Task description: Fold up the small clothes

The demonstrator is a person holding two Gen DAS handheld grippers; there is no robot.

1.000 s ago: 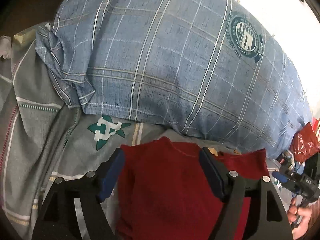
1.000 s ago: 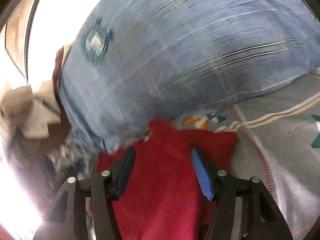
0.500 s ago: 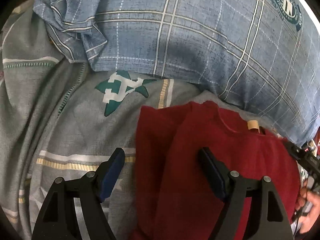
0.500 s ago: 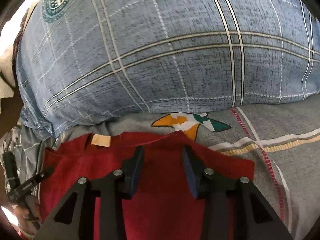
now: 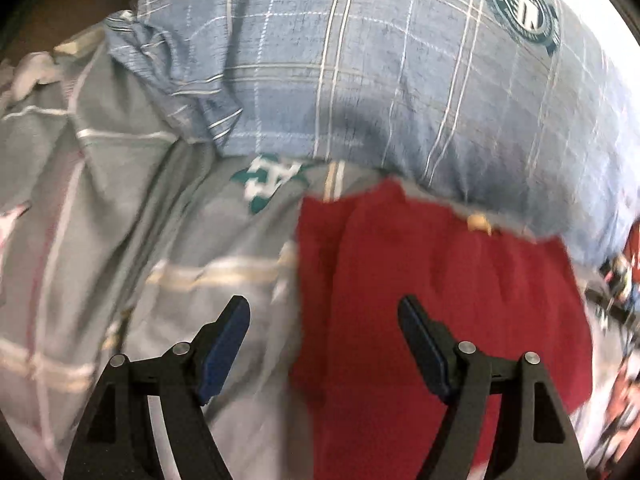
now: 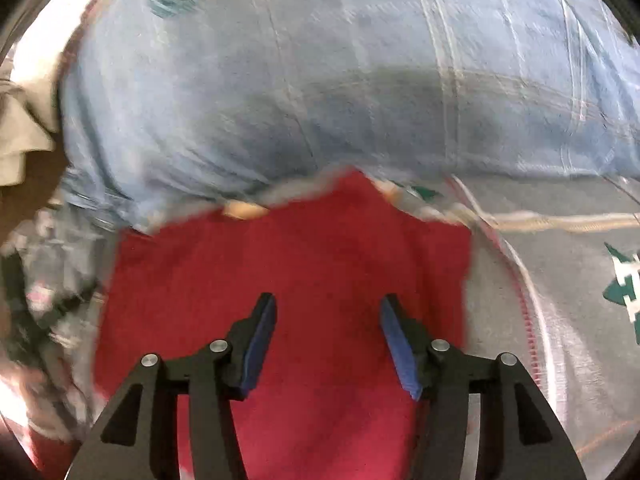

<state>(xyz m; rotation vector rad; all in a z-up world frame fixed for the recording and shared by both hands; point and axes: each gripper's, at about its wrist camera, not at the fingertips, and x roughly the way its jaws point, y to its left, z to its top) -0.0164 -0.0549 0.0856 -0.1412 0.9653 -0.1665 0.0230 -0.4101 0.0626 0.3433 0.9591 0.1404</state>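
Note:
A dark red garment lies flat on the grey bedsheet, collar and tan label toward the pillow. My left gripper is open and empty, hovering over the garment's left edge; its left finger is over the sheet, its right finger over the cloth. In the right wrist view the same red garment fills the lower middle. My right gripper is open and empty above the garment's middle. Both views are motion-blurred.
A large blue plaid pillow lies just behind the garment and also fills the top of the right wrist view. The striped sheet carries green emblems. Blurred clutter sits at the far right edge.
My right gripper has opened wider and pulled back from the collar. Both grippers have shifted, and the views now blur with motion. The garment stays flat on the sheet.

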